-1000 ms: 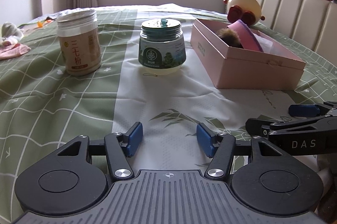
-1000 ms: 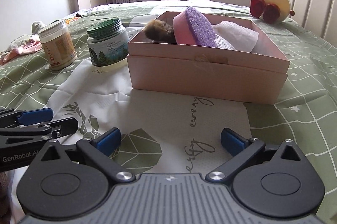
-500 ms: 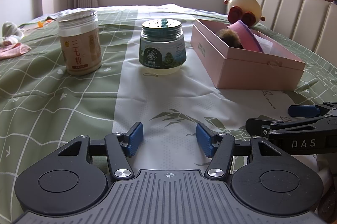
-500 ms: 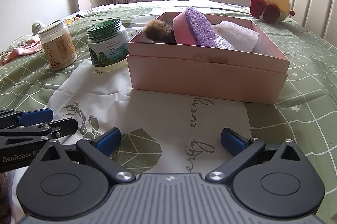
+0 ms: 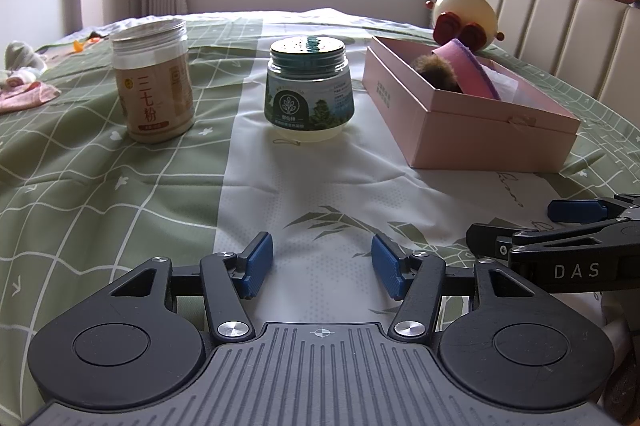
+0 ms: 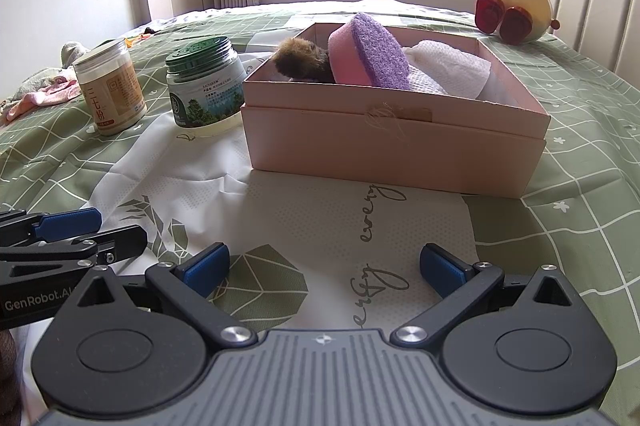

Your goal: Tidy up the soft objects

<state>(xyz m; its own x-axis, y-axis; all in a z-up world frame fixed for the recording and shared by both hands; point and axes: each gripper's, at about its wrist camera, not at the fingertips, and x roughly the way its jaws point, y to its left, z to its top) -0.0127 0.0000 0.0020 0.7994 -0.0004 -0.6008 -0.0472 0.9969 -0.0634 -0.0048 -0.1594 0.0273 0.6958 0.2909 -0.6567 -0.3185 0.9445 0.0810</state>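
Observation:
A pink cardboard box [image 6: 400, 145] [image 5: 492, 137] stands on the bed. Inside it lie a pink and purple sponge [image 6: 370, 51] [image 5: 470, 67], a brown furry ball [image 6: 300, 59] [image 5: 436, 71] and a white cloth [image 6: 448, 65]. My right gripper [image 6: 322, 268] hovers open over the bedspread in front of the box, nothing between its fingers. My left gripper [image 5: 322, 264] is open and empty too, low over the white stripe of the cover, well short of the jars. Each gripper shows at the edge of the other's view.
A beige powder jar [image 5: 154, 81] [image 6: 110, 91] and a green-lidded jar [image 5: 308, 91] [image 6: 204, 85] stand left of the box. A round cream plush [image 6: 512, 5] lies behind it, by the padded headboard [image 5: 560, 25]. Pink cloth [image 5: 24, 95] lies at far left.

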